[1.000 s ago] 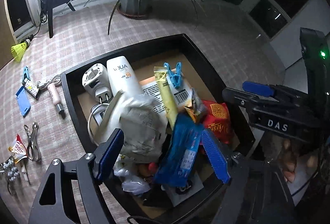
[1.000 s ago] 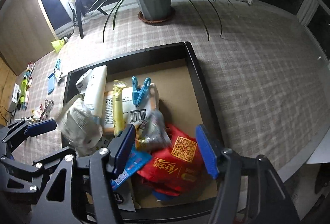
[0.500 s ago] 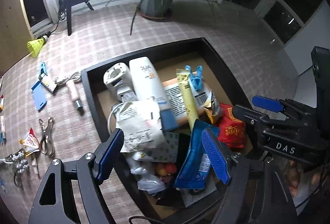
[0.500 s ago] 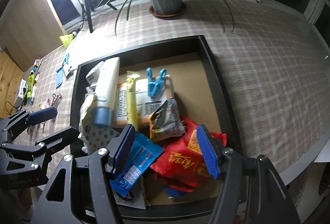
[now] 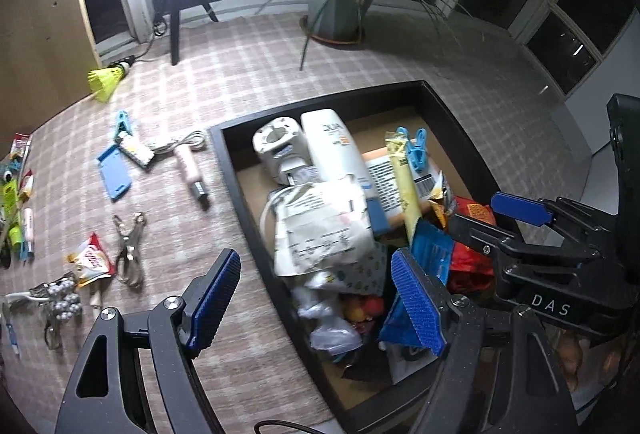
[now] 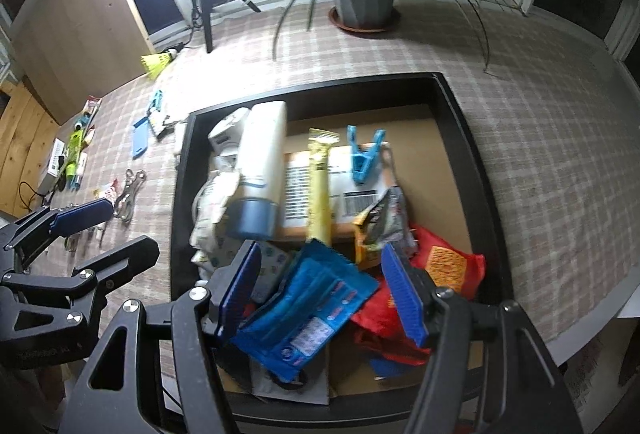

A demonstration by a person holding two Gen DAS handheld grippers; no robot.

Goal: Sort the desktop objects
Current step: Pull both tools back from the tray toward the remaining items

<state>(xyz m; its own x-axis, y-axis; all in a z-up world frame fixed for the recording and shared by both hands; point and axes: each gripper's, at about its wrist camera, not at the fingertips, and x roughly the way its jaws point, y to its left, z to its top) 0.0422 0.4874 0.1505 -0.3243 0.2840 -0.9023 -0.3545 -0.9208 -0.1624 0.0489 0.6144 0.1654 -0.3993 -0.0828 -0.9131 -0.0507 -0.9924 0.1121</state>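
My left gripper [image 5: 316,298]: spread wide, holding nothing, above the box's left edge.
My right gripper [image 6: 320,294]: spread wide too, empty, above the blue packet [image 6: 308,314].
Black box [image 6: 476,170]: already piled with packets, a white bottle [image 6: 262,154], a blue clip [image 6: 366,154].
Table [image 5: 240,82], left side: pliers [image 5: 128,250], blue card [image 5: 114,174], yellow shuttlecock [image 5: 106,80] not sorted yet.

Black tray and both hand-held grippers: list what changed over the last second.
Both views slid sideways: the black tray now sits further right in the left wrist view. The left hand-held gripper and right hand-held gripper took hold of nothing; both stay open. The tray's clutter, such as the blue clip, lies unchanged.
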